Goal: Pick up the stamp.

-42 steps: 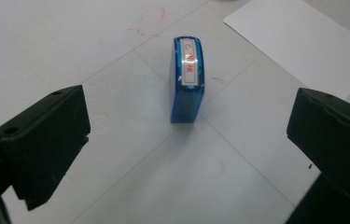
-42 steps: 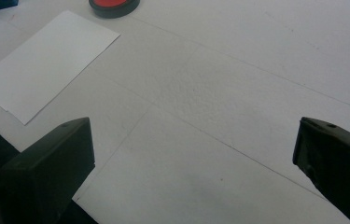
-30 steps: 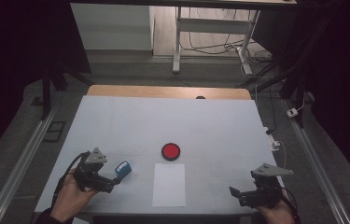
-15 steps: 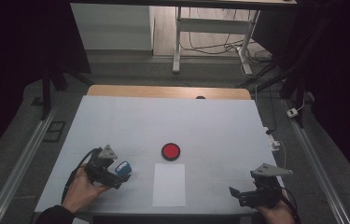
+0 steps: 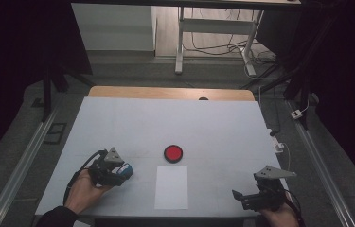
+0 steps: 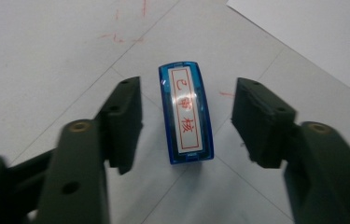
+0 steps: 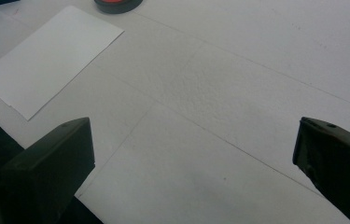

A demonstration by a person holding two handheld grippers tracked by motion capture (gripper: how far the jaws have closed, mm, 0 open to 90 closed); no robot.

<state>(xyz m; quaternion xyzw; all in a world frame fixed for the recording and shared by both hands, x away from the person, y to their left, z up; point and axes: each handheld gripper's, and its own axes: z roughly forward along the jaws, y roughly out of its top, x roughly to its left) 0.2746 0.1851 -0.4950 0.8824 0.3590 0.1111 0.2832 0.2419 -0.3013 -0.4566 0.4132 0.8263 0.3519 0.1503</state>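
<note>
- A small blue stamp [image 6: 185,114] lies flat on the white table [image 5: 118,123], near the front edge on the left side. It has a white label on top with red signs on it.
- The left gripper [image 6: 186,116] is down around the stamp. The stamp lies between its two black jaws.
- The jaws have just been closing in on the stamp. There is a gap on each side, so the pads do not touch it yet. The left one looks a bit nearer than the right one.
- From above, the left gripper [image 5: 124,171] sits at the stamp [image 5: 127,169], and the person's left hand [image 5: 84,189] holds it from behind.
- Just to the right of the stamp lies a white sheet of paper [image 5: 171,187]. It is flat on the table, close to the stamp but not touching it.
- A round red pad [image 5: 173,153] sits just behind the paper.
- The right gripper [image 5: 237,196] is far off at the front right corner of the table. Its jaws stand wide apart, with bare table between them.
- The right gripper holds nothing and touches nothing.
</note>
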